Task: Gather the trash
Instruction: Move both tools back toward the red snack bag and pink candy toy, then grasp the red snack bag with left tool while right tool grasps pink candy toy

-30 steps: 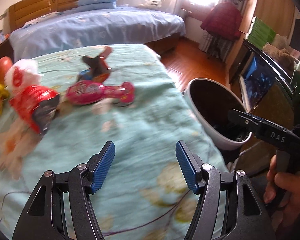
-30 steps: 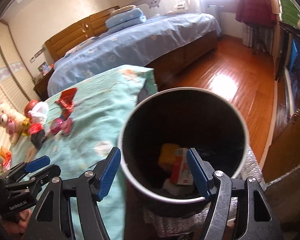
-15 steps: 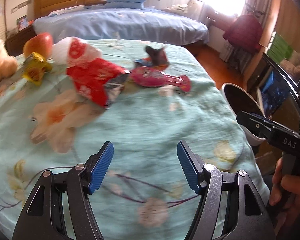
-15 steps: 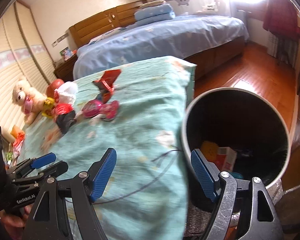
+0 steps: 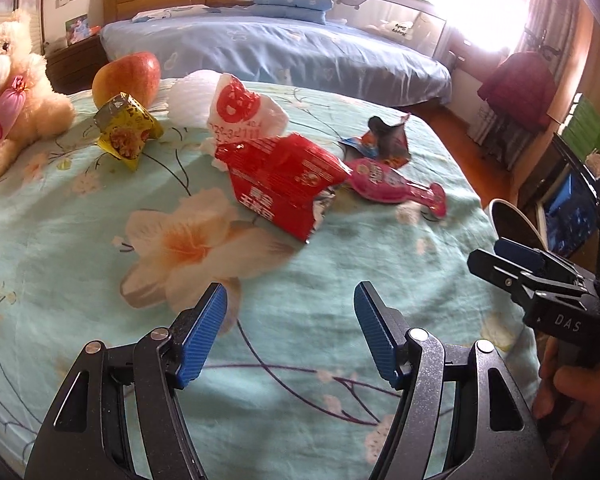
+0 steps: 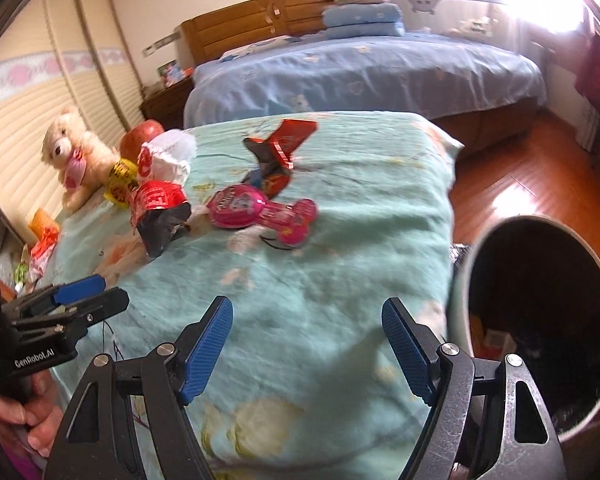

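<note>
While we hold both tools over the mint-green floral blanket [image 5: 284, 320], neither one carries anything: our left gripper [image 5: 290, 330] has its blue pads spread apart with only blanket showing between them, and our right gripper [image 6: 306, 346] stands wider still, likewise empty. The trash lies in a loose cluster further up the blanket, well apart from both tools. Nearest our left gripper is a crumpled red wrapper [image 5: 284, 184] with white lettering, its torn silver lining showing at one end. Touching its far side is a white plastic bag [image 5: 228, 106] with a red round print, and just to the right lies a pink candy package [image 5: 392, 188], shaped like a bulb with a narrow neck. Behind that pink piece a torn dark wrapper [image 5: 388, 140] with red and blue print stands partly upright. Left of the bag sits a yellow snack packet [image 5: 126, 130], resting against a red apple [image 5: 126, 76], and a cream teddy bear [image 5: 10, 92] sits at the far left edge. The white trash bin [image 6: 540, 320], dark inside, stands off the blanket's right edge, beside our right gripper; some pale scraps show at its bottom, too dim to name. A hand [image 6: 24, 416] grips the left tool's handle in the right wrist view.
</note>
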`<state>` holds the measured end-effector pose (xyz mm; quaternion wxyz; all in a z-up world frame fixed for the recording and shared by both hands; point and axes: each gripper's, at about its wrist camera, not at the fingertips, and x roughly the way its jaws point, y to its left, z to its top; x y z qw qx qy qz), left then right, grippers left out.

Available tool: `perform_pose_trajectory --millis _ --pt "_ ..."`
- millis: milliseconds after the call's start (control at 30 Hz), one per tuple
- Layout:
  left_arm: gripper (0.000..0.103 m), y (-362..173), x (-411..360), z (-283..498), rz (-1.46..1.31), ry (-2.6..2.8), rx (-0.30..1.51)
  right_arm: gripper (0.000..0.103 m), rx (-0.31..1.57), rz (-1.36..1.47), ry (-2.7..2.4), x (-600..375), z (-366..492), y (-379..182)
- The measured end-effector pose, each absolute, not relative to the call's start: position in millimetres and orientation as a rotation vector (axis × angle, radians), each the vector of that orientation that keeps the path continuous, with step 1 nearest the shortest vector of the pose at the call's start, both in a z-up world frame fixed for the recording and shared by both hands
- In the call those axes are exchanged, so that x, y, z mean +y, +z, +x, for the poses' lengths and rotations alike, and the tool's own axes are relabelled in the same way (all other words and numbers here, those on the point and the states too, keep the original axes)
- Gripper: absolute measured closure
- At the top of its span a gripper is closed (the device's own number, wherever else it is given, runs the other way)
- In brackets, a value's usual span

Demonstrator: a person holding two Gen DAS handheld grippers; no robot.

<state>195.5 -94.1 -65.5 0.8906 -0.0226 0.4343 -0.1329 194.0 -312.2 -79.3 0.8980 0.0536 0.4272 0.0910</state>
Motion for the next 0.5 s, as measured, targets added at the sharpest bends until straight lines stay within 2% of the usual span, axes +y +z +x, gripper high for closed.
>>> perform_pose_trajectory --millis 500 --pt "0.036 -69.5 -97.8 237.1 -0.063 -0.245 0.928 0.024 0.943 0.006 0.243 -293.7 259.8 -90.0"
